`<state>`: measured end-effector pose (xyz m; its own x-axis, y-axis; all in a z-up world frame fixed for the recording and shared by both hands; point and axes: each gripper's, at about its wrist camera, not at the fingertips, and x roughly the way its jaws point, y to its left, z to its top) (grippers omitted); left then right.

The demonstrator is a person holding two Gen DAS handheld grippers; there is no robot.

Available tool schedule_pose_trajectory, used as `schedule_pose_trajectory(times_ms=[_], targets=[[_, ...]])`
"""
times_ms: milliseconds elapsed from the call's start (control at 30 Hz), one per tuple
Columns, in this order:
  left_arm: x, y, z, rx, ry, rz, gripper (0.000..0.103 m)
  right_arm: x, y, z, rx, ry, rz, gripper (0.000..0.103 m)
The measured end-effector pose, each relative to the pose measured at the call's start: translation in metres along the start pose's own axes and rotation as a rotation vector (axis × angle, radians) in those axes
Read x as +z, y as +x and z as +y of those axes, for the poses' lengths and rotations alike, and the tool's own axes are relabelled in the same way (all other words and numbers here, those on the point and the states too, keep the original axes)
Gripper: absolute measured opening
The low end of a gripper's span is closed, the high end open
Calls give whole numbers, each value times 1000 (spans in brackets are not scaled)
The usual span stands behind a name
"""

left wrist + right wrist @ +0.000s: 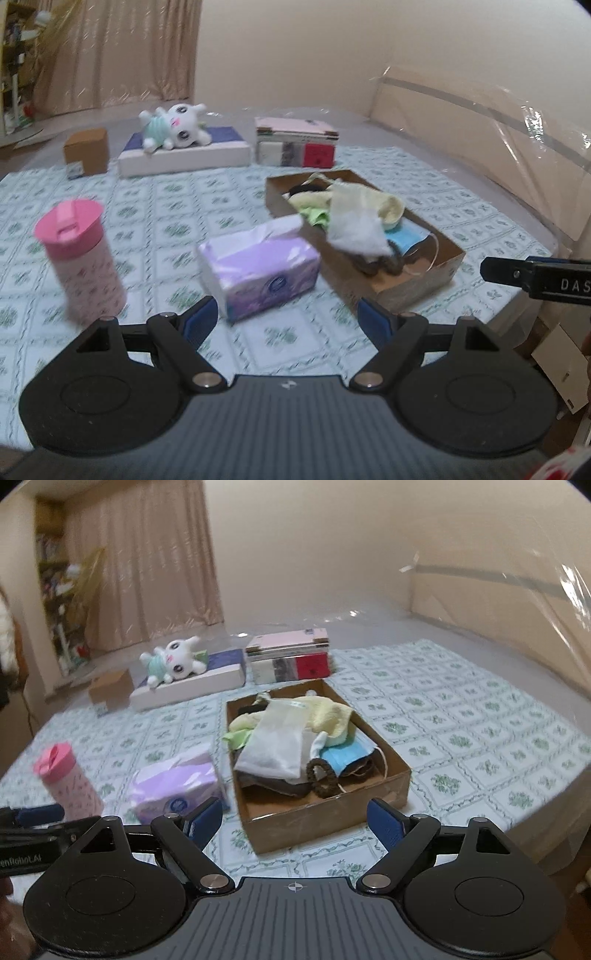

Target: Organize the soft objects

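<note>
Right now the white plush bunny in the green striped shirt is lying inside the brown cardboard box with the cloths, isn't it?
Not quite. The white plush bunny in the green striped shirt lies on the flat white and navy box farther back, not inside the brown cardboard box with the cloths. The right wrist view shows this.

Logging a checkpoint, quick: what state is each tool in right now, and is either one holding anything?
Left tool: open, holding nothing; the purple plastic tissue pack lies beyond its tips.
Right tool: open, holding nothing; the brown cardboard box sits ahead.
</note>
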<state>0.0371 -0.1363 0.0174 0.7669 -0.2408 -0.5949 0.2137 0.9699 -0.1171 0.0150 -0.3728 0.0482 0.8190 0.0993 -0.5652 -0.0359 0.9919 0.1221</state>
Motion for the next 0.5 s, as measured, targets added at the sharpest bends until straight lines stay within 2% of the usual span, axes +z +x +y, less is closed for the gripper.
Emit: schedule_pose_trajectory(times_ms=[133,333,500], targets=[[-12,-9,8,8,-23,20,81,-9,1,18,-19,-62,12,85],[-23,-15,14,-13,-68,43,81,-23,4,26,-4,-25,45,85],[-25,-19,8,22,-39,48,81,-29,5,30,0,-21,69,85]])
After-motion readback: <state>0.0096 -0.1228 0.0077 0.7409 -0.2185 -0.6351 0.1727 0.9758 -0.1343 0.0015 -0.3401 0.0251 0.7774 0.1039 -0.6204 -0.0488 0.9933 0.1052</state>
